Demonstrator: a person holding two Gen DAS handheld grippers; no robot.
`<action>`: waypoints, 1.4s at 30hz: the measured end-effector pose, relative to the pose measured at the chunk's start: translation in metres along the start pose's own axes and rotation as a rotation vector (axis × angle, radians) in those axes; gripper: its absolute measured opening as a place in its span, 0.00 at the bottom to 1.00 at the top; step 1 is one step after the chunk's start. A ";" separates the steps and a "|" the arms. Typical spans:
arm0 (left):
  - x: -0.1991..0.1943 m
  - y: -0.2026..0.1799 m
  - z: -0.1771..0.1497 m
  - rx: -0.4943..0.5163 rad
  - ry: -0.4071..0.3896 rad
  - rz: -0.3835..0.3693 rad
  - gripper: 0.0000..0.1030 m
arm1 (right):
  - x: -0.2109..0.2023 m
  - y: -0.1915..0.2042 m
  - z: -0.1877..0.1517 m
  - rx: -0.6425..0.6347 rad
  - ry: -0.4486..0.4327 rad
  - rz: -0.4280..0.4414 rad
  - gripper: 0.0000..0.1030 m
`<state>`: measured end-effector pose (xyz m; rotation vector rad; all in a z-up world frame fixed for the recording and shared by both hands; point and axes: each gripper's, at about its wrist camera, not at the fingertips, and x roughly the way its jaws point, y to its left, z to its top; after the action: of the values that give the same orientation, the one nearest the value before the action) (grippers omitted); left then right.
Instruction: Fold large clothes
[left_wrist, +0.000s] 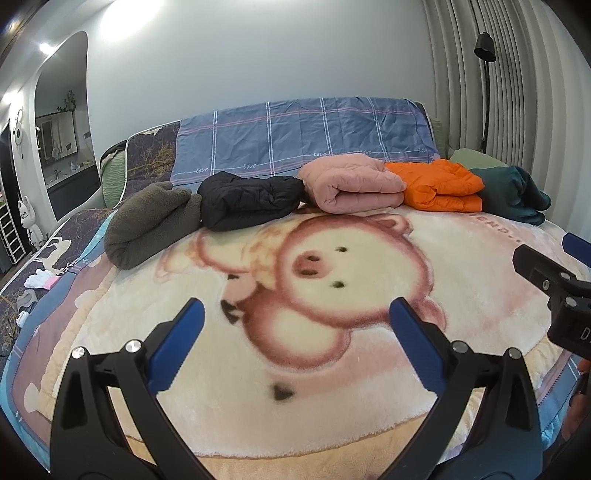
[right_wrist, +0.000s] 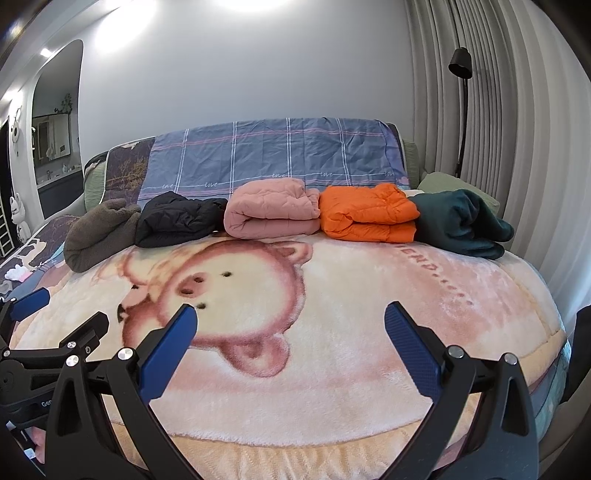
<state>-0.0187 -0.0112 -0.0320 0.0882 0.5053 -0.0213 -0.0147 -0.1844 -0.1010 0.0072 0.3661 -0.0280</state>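
Five folded garments line the bed's far edge across mid-frame: grey fleece (left_wrist: 147, 225), black jacket (left_wrist: 247, 201), pink quilted piece (left_wrist: 354, 184), orange jacket (left_wrist: 439, 184), teal garment (left_wrist: 513, 194). Left hand-held gripper (left_wrist: 295, 317) and right hand-held gripper (right_wrist: 290, 323) hover, fingers apart, empty, over the pig-print blanket (left_wrist: 369, 406).

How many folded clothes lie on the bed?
5, in a row near the headboard, left to right: grey-brown fleece, black jacket, pink quilted garment, orange jacket, dark teal garment. More may lie hidden behind.

Five folded garments (left_wrist: 354, 182) lie side by side (touching) along the blanket's (left_wrist: 369, 387) far edge, before the headboard (left_wrist: 295, 136).
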 end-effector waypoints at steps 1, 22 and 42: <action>0.000 0.000 0.000 -0.001 0.001 0.000 0.98 | 0.000 0.000 0.000 -0.001 0.000 0.000 0.99; 0.001 0.002 0.000 -0.006 0.013 0.003 0.98 | 0.001 0.001 0.001 -0.008 0.009 -0.006 0.99; 0.004 0.002 0.001 -0.006 0.020 0.005 0.98 | 0.006 0.000 0.000 -0.010 0.015 -0.003 0.99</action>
<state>-0.0141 -0.0096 -0.0329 0.0840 0.5255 -0.0141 -0.0096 -0.1845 -0.1033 -0.0035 0.3815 -0.0292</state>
